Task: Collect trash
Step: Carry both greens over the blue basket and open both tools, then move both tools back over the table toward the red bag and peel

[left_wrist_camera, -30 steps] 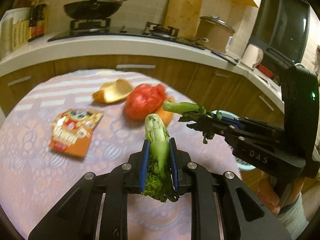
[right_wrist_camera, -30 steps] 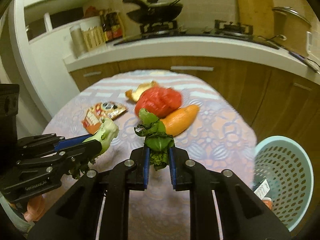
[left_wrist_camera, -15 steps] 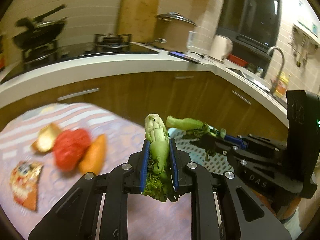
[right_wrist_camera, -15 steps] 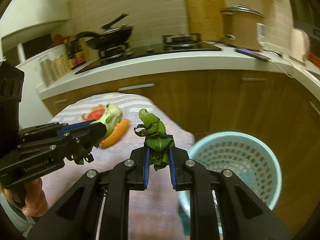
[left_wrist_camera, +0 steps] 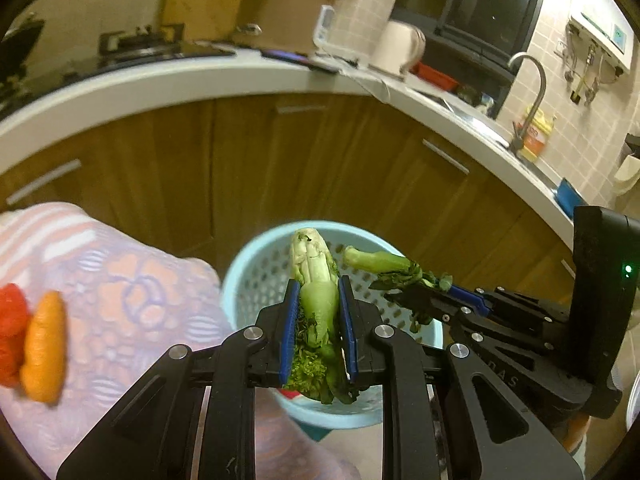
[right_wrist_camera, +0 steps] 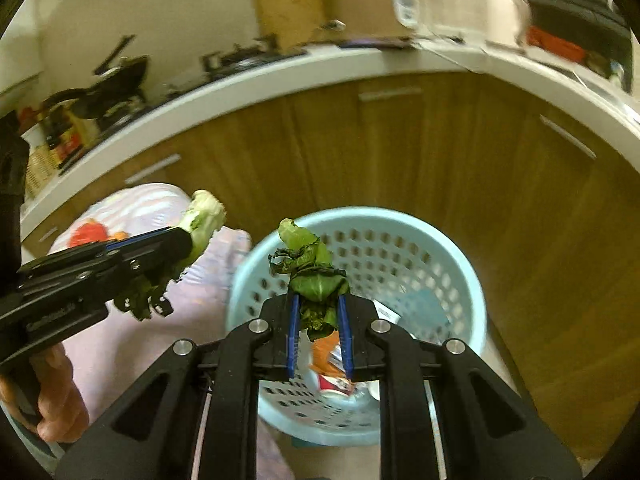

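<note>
My left gripper [left_wrist_camera: 318,292] is shut on a pale green vegetable stalk [left_wrist_camera: 314,268], held above the near rim of a light blue perforated trash basket [left_wrist_camera: 256,280]. My right gripper [right_wrist_camera: 318,304] is shut on a wilted dark green vegetable scrap [right_wrist_camera: 310,268], held over the same basket [right_wrist_camera: 420,248]. The right gripper also shows in the left wrist view [left_wrist_camera: 404,294] with its scrap [left_wrist_camera: 376,262]. The left gripper shows in the right wrist view [right_wrist_camera: 182,242] with its stalk [right_wrist_camera: 204,214]. Wrappers lie in the basket's bottom [right_wrist_camera: 336,384].
A table with a patterned pink cloth [left_wrist_camera: 132,292] stands left of the basket, with an orange carrot [left_wrist_camera: 44,356] and a red bag [left_wrist_camera: 10,324] on it. Wooden cabinets [left_wrist_camera: 320,168] under a white counter [left_wrist_camera: 200,80] curve behind. A sink tap [left_wrist_camera: 528,92] is at the right.
Both grippers have swung right from the table to over the blue basket, each still holding its vegetable scrap. The table items have slid to the left edge.
</note>
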### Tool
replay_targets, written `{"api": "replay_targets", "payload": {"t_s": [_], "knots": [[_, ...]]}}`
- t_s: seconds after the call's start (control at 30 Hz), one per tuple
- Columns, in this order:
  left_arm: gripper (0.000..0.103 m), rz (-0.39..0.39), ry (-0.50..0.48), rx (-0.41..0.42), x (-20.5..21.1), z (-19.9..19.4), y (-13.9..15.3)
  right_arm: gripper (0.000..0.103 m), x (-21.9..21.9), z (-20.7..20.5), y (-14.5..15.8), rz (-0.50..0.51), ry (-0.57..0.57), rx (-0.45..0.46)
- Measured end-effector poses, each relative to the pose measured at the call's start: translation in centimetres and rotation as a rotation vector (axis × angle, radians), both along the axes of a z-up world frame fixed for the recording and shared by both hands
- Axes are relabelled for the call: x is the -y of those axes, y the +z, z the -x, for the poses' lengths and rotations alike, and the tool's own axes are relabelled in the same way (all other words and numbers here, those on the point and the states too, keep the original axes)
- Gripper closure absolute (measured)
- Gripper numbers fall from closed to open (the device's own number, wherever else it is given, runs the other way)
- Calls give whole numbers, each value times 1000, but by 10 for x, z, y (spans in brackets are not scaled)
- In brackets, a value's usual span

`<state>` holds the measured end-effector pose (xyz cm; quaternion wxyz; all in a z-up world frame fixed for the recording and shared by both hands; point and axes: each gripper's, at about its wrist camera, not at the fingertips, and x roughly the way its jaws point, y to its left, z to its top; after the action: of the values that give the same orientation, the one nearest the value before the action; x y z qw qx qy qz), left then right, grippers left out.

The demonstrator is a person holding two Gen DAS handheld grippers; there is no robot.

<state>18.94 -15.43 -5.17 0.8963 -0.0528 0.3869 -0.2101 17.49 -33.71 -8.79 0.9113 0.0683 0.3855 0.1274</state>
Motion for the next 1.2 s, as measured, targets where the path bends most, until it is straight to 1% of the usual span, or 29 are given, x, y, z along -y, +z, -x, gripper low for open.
{"api": "replay_targets", "payload": {"t_s": [0.07,0.2,0.3,0.33,0.37,0.4,0.43,0.47,0.5,0.53,0.57,0.6,0.87,0.93,1.03,1.2], "knots": [[85,-2,-8,-13,5,-5,-5,89,6,-3,-6,-7,-16,-21],[85,-3,-29,-37,13,-14,-14,89,8,-11,-17,33,-49,-71],[84,-1,-45,-45,18,-19,-17,88,9,-16,-25,25,-56,-98],[78,-3,-46,-45,19,-18,-17,87,9,-17,-27,26,-62,-112],[70,-6,-39,-40,18,-18,-18,87,9,-20,-30,28,-66,-127],[53,-8,-31,-37,18,-18,-17,86,10,-22,-33,30,-70,-138],[49,-7,-21,-28,16,-17,-16,82,10,-23,-35,30,-72,-144],[49,-8,-14,-20,13,-16,-14,79,12,-23,-37,24,-77,-150],[49,-9,-13,-17,10,-15,-13,72,13,-23,-38,16,-77,-150],[49,-9,-6,-15,7,-15,-12,62,14,-22,-37,9,-79,-148],[49,-8,3,-14,4,-14,-10,56,15,-21,-36,6,-85,-141],[49,-1,14,-13,-1,-14,-9,54,15,-20,-35,6,-86,-135],[49,10,77,32,-30,6,10,54,2,-11,-15,-12,-50,-78],[49,27,100,35,-44,14,15,54,-2,-9,-10,-12,-32,-68],[48,40,137,50,-61,23,23,54,-18,-6,-3,-23,12,-56],[47,50,230,100,-103,44,42,54,-54,0,13,-14,87,-23]]}}
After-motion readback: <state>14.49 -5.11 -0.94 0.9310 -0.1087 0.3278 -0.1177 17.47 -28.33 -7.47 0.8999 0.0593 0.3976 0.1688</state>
